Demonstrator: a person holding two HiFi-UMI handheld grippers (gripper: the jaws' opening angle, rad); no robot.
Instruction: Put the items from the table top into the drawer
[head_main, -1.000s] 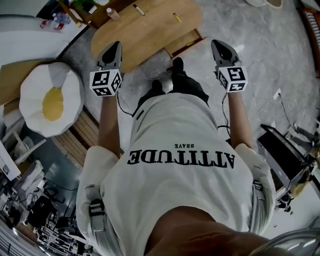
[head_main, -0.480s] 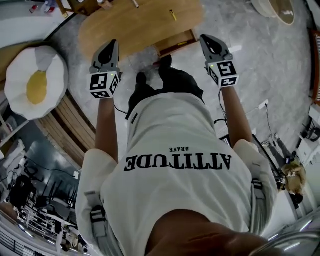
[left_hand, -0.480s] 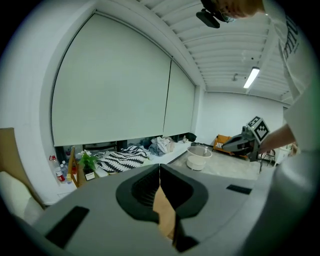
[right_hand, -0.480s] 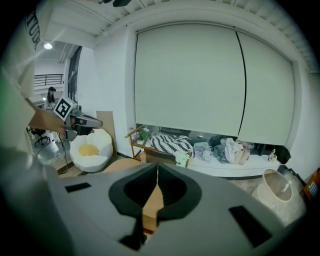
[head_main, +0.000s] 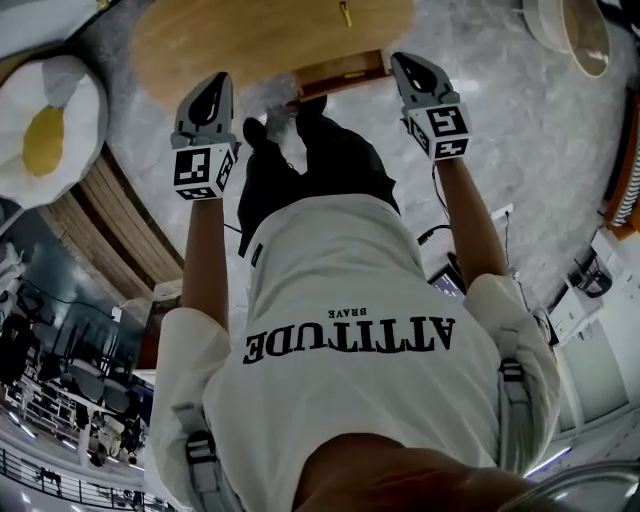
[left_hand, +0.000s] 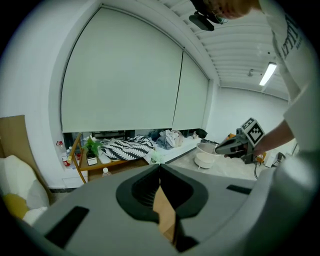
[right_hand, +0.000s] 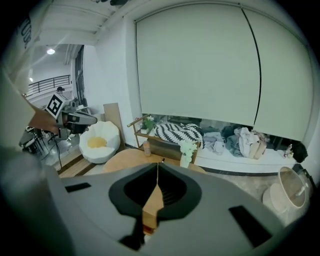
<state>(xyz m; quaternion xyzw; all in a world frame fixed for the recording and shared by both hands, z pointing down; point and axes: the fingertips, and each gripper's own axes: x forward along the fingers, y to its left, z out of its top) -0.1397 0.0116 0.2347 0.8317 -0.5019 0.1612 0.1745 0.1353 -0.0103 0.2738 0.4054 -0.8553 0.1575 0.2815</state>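
The oval wooden table (head_main: 250, 40) lies at the top of the head view, with its drawer (head_main: 340, 75) pulled out below its edge. A small yellow item (head_main: 345, 14) rests on the top. My left gripper (head_main: 214, 88) hovers at the table's near edge, shut and empty. My right gripper (head_main: 405, 66) hangs just right of the drawer, shut too, with nothing in it. In the right gripper view the table (right_hand: 125, 160) shows past the closed jaws, and a small bottle (right_hand: 147, 148) and a white vase with flowers (right_hand: 186, 152) stand at its far side.
An egg-shaped cushion (head_main: 40, 130) lies on the floor left of the table. A wooden shelf (left_hand: 95, 162) with a plant stands by the window ledge, which holds piled clothes. White bowls (head_main: 575, 30) sit on the floor at the right. The person's legs stand between the grippers.
Both grippers have moved forward and down towards the table. The table and drawer have slid up in the head view, and the cushion has shifted to the upper left.
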